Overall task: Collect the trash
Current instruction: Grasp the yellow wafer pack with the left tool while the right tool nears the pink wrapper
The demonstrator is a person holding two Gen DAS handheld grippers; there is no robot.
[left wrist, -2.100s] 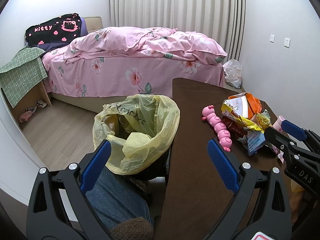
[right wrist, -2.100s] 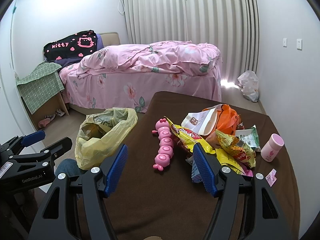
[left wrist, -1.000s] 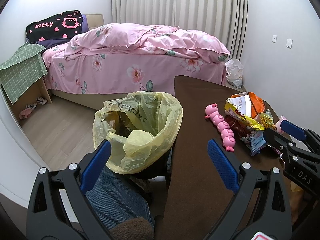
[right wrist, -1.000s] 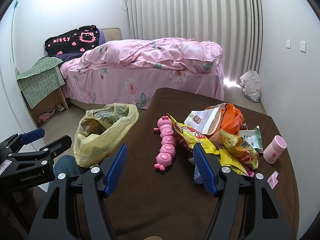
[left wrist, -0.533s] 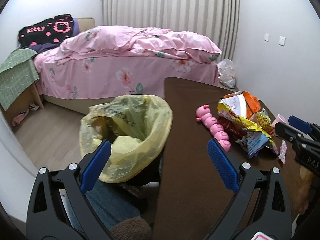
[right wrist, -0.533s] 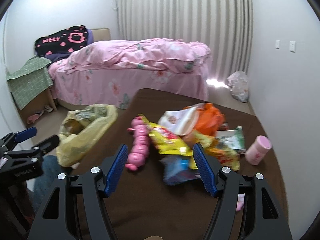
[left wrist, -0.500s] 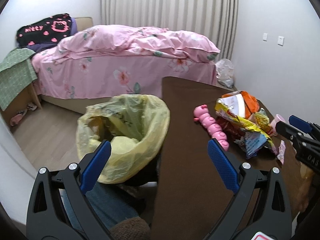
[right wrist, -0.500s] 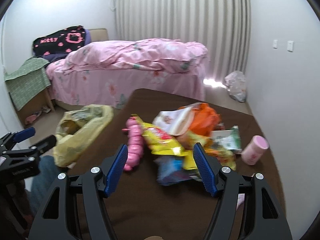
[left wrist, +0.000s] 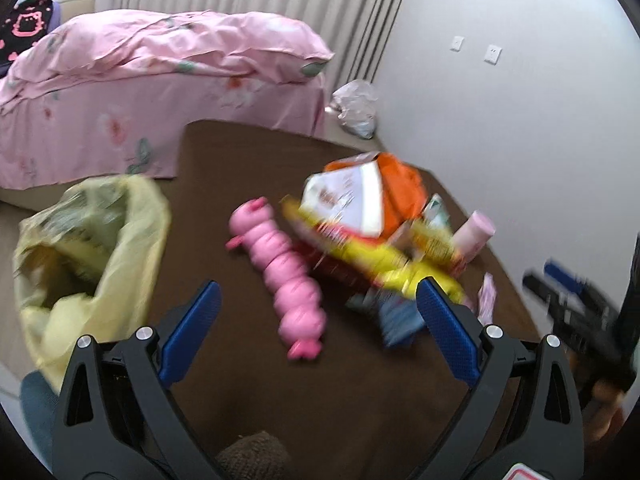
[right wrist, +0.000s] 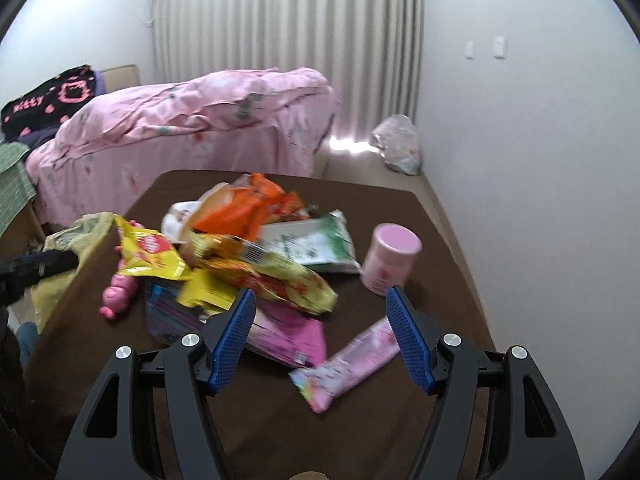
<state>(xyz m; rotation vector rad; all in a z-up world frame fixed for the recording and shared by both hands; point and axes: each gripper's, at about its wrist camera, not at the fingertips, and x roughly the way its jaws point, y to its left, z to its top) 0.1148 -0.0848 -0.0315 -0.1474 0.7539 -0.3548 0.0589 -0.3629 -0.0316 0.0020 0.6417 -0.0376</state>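
Your left gripper (left wrist: 316,320) hangs over the brown bench (left wrist: 224,168), jaws wide and holding nothing; your right gripper (right wrist: 322,326) does the same, jaws wide apart. Take the heap of snack wrappers (right wrist: 256,256) as your landmark: the pink caterpillar toy (left wrist: 286,276) lies just left of it, the yellow trash bag (left wrist: 96,248) gapes beyond the toy off the bench's left edge, the pink cup (right wrist: 390,262) stands right of the heap, and a pink wrapper (right wrist: 348,362) lies in front, between your right jaws.

Black claw (right wrist: 320,332) (blue ribbed pads (right wrist: 234,336))
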